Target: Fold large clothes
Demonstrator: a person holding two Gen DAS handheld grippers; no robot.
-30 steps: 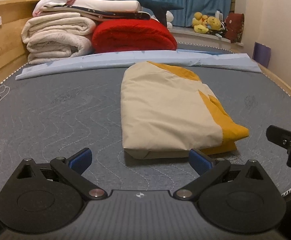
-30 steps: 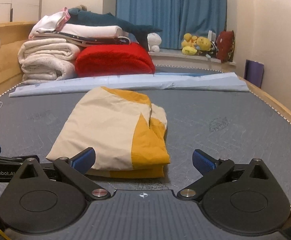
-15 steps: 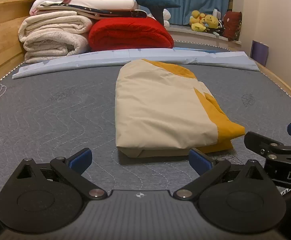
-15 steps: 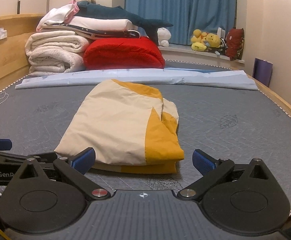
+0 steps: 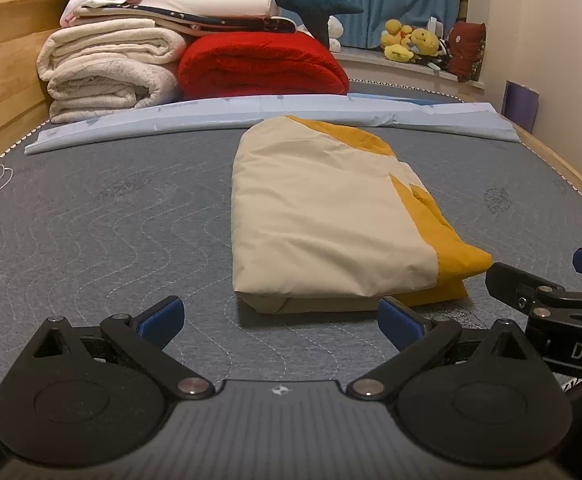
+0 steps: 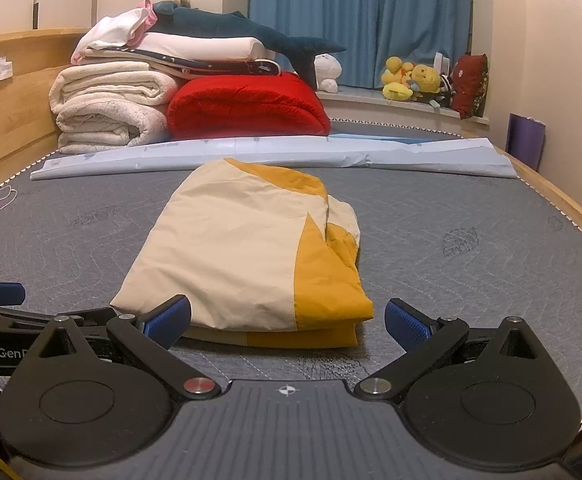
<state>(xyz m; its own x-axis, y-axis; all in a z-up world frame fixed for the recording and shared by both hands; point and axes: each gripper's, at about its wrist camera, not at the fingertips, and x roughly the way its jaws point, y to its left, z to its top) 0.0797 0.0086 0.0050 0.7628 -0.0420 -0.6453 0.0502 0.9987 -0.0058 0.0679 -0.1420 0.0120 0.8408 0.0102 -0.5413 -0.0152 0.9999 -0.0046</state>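
- Plainly, the folded cream-and-yellow garment (image 5: 331, 220) lay flat mid-mattress (image 5: 91, 220), its lower layers hidden beneath the top fold; what sort of garment it was could not be told.
- Left gripper (image 5: 281, 314) hovered just before its near edge, jaws wide apart, holding nothing.
- Right gripper (image 6: 287, 316) sat likewise beside the yellow corner, jaws spread and empty; in the left view it was cut off by the frame edge.
- Bare quilted mattress lay on both sides; a pale blue sheet (image 6: 275, 152) and stacked blankets (image 6: 111, 108) bounded the far end.
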